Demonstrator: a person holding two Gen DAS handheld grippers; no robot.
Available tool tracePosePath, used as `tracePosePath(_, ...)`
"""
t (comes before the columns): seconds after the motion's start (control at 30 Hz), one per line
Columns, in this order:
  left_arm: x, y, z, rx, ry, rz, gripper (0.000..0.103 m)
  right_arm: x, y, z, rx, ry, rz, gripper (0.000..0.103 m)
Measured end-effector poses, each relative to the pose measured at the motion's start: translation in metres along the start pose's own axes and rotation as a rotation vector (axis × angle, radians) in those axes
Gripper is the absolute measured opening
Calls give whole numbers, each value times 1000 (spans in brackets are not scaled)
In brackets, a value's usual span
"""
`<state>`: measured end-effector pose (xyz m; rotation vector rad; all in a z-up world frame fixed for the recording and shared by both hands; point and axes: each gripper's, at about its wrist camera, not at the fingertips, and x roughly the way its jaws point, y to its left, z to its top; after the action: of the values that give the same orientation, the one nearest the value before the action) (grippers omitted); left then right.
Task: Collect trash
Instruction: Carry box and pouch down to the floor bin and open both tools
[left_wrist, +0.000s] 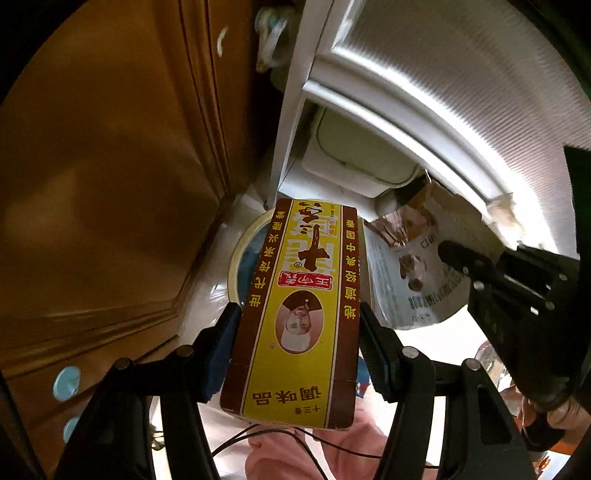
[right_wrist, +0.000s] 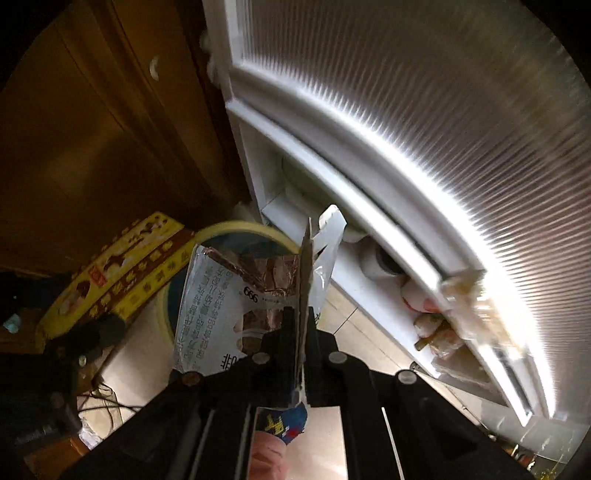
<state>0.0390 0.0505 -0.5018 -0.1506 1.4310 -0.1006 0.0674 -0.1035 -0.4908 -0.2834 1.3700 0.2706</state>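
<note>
My left gripper (left_wrist: 299, 325) is shut on a yellow and brown seasoning box (left_wrist: 295, 314) with Chinese print, held over a round bin with a pale yellow rim (left_wrist: 240, 251). My right gripper (right_wrist: 303, 317) is shut on a torn silvery white snack wrapper (right_wrist: 236, 291), held edge-on just right of the box and above the same bin (right_wrist: 229, 226). The wrapper (left_wrist: 406, 273) and the right gripper (left_wrist: 458, 258) also show in the left wrist view. The box (right_wrist: 122, 269) shows at the left of the right wrist view.
A brown wooden cabinet (left_wrist: 110, 184) stands to the left. A white-framed ribbed glass door (right_wrist: 443, 147) runs along the right, with a white fixture (left_wrist: 351, 162) behind its lower part. Cables (left_wrist: 280, 439) lie on the pale floor below.
</note>
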Motion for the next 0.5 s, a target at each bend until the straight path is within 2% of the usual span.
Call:
tracePosePath(0.13,22,10,1,-16,24,-12,61,26,-2,-7,33,40,46,7)
tracePosePath(0.23,32,14,0,-22,39,-19,62,35,-3,-12,48,47,59,14)
tracePosePath(0.27,33,14,-1,-22,43,-22,67,37,-2,-13,52,46,63,19)
tracePosePath(0.3,35,14,-1,-23,48,-22,79,38,-1,-13,56,45,66,22)
tracePosePath(0.33,36,15,-2,-23,50,-20,83,38,-2,-13,59,45,68,24)
tracePosePath(0.5,34,14,-3,-23,59,-4,84,38,-1,-9,83,49,92,25)
